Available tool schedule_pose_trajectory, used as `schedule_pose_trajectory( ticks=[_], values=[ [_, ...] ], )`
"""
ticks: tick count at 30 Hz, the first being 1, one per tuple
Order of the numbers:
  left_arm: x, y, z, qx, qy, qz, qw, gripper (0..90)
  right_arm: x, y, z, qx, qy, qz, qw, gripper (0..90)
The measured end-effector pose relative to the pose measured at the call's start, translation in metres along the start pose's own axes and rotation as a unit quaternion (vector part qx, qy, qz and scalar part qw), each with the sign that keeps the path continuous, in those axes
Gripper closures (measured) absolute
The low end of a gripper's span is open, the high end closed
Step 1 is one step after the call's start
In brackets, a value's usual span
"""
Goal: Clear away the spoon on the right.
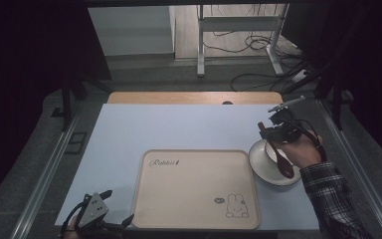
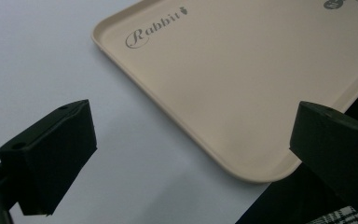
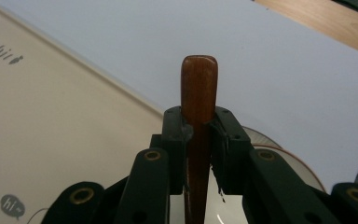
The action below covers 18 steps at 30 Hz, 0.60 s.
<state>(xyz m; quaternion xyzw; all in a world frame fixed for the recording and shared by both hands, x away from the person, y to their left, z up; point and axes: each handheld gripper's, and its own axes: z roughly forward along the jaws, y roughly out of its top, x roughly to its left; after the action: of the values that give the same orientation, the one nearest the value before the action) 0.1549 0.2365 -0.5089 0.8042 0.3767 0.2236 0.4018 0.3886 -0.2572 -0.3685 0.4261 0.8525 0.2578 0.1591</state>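
Right tool [image 1: 271, 130]: clamped on wooden spoon [image 1: 280, 158], held over bowl [image 1: 263, 167]
Left tool [image 1: 117, 209]: spread, kept beside tray [image 1: 194, 219] corner

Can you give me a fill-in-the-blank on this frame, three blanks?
1. The right claw is shut on a wooden ____.
2. The spoon's dark end hangs over the white ____ right of the tray.
3. The left claw, by the tray's near-left corner, is ____ and holds nothing.

Missing words: spoon; bowl; open
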Motion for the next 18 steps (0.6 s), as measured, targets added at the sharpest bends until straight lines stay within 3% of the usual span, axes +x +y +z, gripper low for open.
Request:
schedule_pose_trajectory(
  ticks=[18],
  values=[
    [0.000,0.000,0.000,-0.001,0.001,0.001,1.0000,0.2,0.041,-0.010,0.010,0.036,0.036,-0.033,0.9982,76.7]
  ],
)
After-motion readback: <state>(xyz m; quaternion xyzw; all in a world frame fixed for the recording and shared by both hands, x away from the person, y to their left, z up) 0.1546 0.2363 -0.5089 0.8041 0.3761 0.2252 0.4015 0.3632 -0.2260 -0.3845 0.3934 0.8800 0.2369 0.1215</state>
